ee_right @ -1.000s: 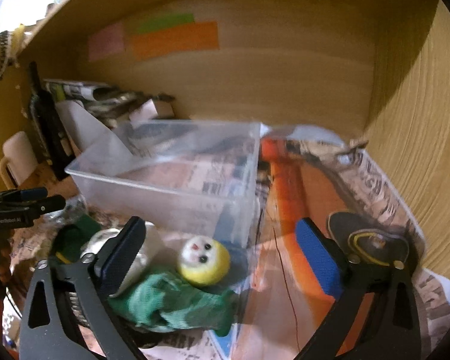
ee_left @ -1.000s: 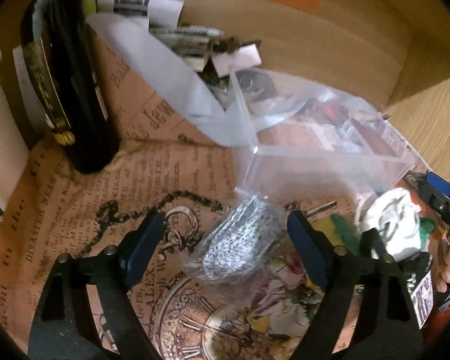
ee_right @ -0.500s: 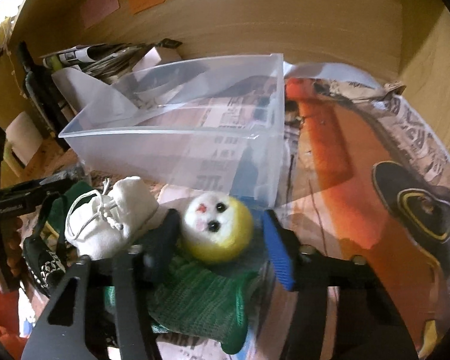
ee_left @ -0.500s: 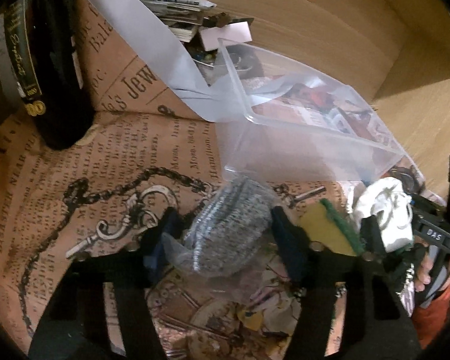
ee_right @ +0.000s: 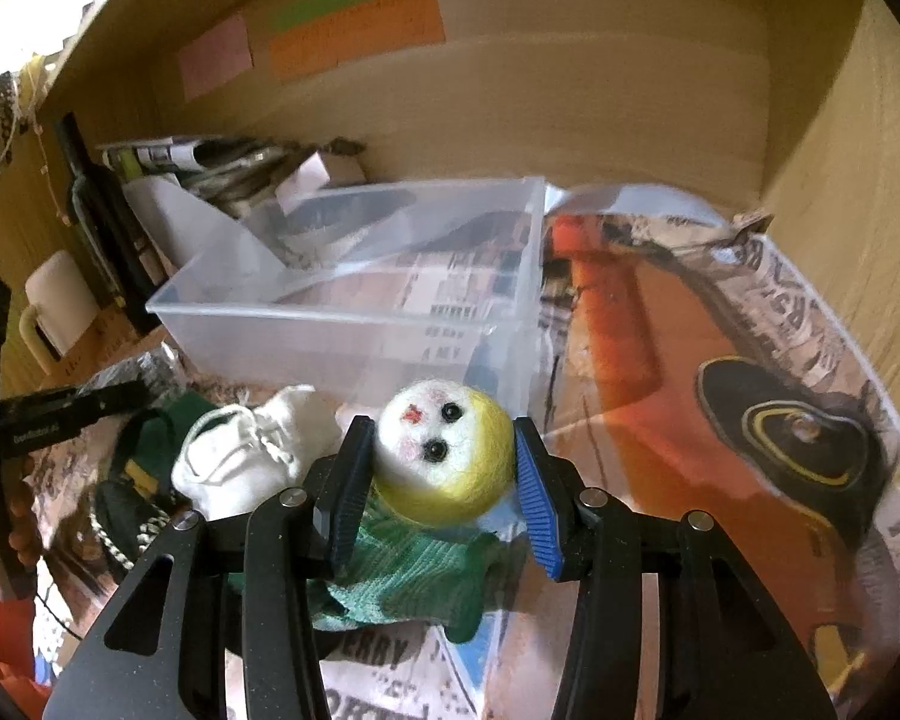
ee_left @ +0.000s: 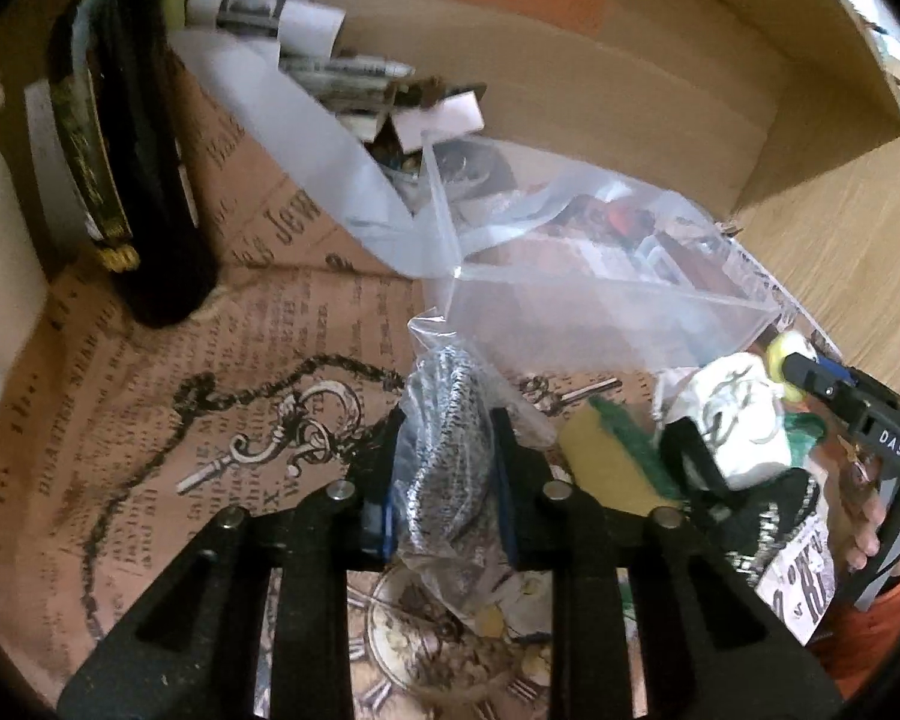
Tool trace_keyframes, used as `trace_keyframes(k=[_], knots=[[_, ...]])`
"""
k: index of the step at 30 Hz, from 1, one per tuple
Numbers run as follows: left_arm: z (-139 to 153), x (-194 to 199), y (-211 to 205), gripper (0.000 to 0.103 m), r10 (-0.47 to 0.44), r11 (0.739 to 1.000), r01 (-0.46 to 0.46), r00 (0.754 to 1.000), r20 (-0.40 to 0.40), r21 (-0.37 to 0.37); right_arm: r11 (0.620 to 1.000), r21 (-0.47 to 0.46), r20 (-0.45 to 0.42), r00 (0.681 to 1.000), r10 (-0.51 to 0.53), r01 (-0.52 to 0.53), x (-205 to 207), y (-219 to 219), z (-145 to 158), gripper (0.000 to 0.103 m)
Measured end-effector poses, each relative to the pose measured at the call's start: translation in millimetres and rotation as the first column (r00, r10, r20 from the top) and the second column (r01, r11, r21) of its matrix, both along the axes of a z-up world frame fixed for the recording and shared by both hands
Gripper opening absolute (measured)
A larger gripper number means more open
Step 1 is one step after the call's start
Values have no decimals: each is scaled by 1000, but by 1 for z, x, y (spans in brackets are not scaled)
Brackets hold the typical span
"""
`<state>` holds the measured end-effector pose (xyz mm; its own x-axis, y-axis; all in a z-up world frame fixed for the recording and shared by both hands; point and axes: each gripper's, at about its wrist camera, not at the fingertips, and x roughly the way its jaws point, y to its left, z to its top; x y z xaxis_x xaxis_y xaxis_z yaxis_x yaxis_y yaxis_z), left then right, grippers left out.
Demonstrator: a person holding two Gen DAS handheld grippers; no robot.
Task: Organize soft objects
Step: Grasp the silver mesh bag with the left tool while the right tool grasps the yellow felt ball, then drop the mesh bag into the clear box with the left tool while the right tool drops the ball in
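Soft objects lie in a loose pile directly in front of the clear plastic bin (ee_right: pixel 354 324), on the printed paper covering the tabletop (ee_left: pixel 150 420). The bin itself appears empty.

Left gripper (ee_left: pixel 444 468): its jaws have just been closing and now pinch a grey knitted item sealed in a clear bag (ee_left: pixel 444 456), just in front of the bin's near left corner. The bag film bulges above and below the fingers (ee_left: pixel 384 480), so the grip is on the soft contents, not on film alone.

Right gripper (ee_right: pixel 444 468): the fingers (ee_right: pixel 534 498) are closed on a felt ball with a white face and yellow back (ee_right: pixel 444 450), just in front of the bin's near wall. Beneath it lies a green knitted cloth (ee_right: pixel 402 576); a white drawstring pouch (ee_right: pixel 246 450) sits beside it on the left.

Step in hand, as judged: grasp secured on both items; transfer into the bin follows.

Recommended procedure:
1. Lift each item straight up until it clears the bin's rim before moving it forward; the near wall stands close.
2. Check that the green cloth does not rise with the ball. Whether the lower finger edges catch it cannot be determined.
3. Keep squeeze moderate; both items compress, and the slick bag may slide.
4. Move one hand at a time over the bin to avoid collision.
5. Release low inside the bin.
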<state>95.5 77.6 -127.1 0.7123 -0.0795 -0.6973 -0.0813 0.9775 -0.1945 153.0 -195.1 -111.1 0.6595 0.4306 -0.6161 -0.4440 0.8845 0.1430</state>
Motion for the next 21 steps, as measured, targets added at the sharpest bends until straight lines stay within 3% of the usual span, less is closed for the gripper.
trace_keyframes(k=[10, 16, 21], knots=[[55, -16, -4, 25, 15, 999, -23, 987, 160, 46, 998, 53, 118, 993, -22, 16, -13, -10, 35, 43], [84, -8, -11, 25, -9, 998, -5, 970, 242, 59, 997, 76, 196, 980, -19, 5, -13, -7, 57, 43], [96, 15, -17, 25, -31, 998, 18, 964, 262, 52, 998, 57, 256, 967, -11, -4, -6, 2, 72, 43]])
